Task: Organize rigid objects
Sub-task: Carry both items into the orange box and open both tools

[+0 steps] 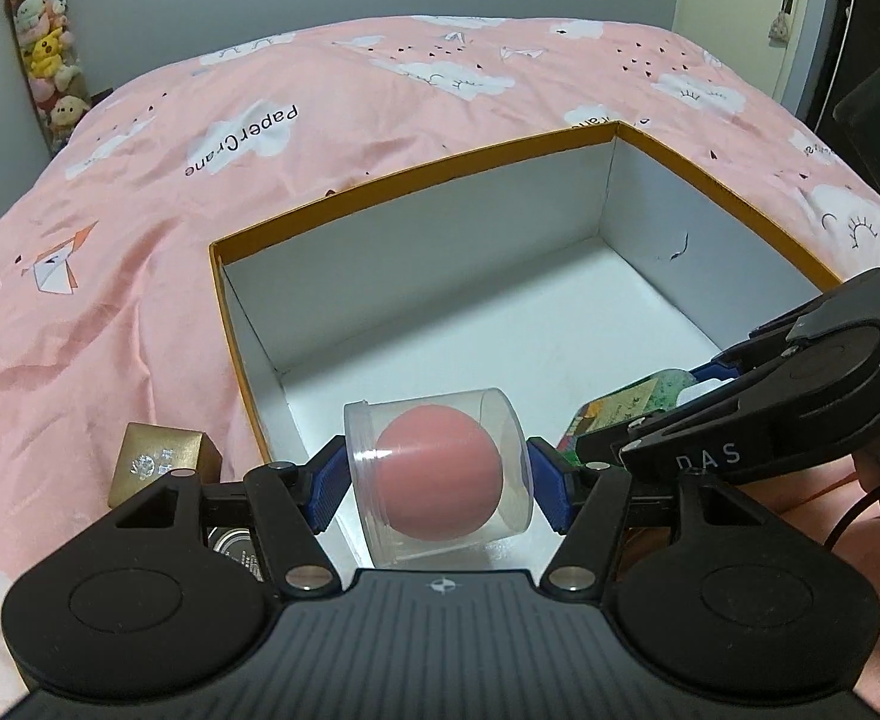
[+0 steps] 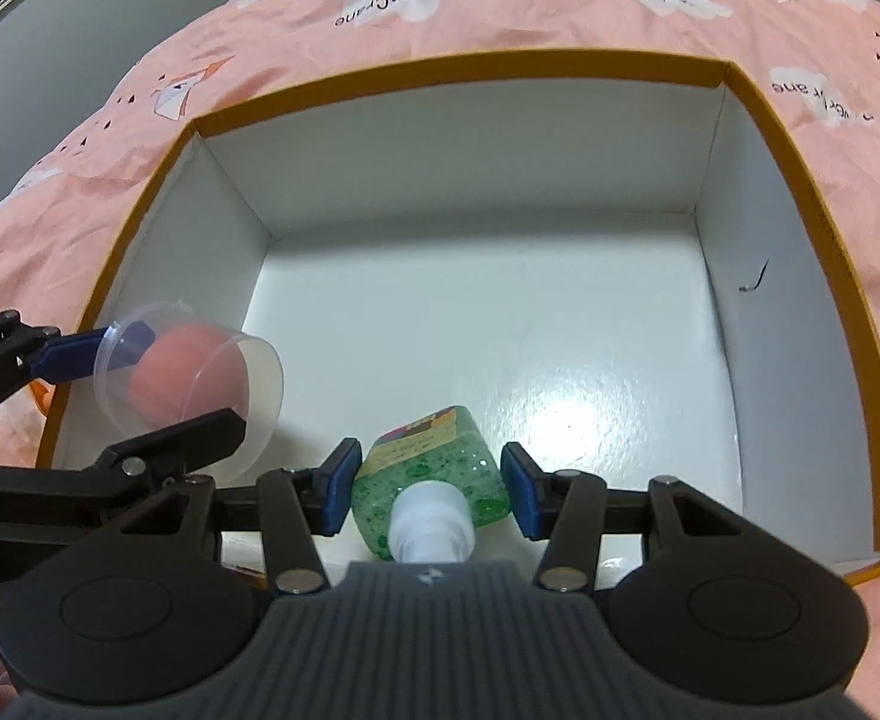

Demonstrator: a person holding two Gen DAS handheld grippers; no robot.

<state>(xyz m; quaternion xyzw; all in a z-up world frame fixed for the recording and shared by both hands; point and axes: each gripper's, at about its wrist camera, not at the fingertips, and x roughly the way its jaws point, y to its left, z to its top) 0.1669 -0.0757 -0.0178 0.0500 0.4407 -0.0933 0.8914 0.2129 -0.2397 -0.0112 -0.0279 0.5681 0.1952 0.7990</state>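
Left wrist view: the left gripper (image 1: 437, 483) is clamped on a clear container (image 1: 437, 480) holding a pink ball (image 1: 440, 471). The blue pads bear on its two flat ends, so its long axis runs across the fingers. It hangs over the near left corner of the open box (image 1: 416, 180), which sits on the pink bedspread (image 1: 140, 210). A gold block (image 1: 161, 465) and a metal tin (image 1: 233, 543) lie on the bedspread just outside the box's left wall. The right gripper (image 1: 710, 381) enters from the right, carrying a green item.

Right wrist view: the right gripper (image 2: 431, 489) holds a green bottle (image 2: 434, 462) by its sides, white cap (image 2: 431, 519) towards the camera, long axis pointing along the fingers into the box (image 2: 458, 69). The bottle sits low over the near edge of the floor; contact cannot be confirmed. The container (image 2: 191, 369) is at the near left corner.

Judgement: both items are inside the box outline; the bottle looks closer to release
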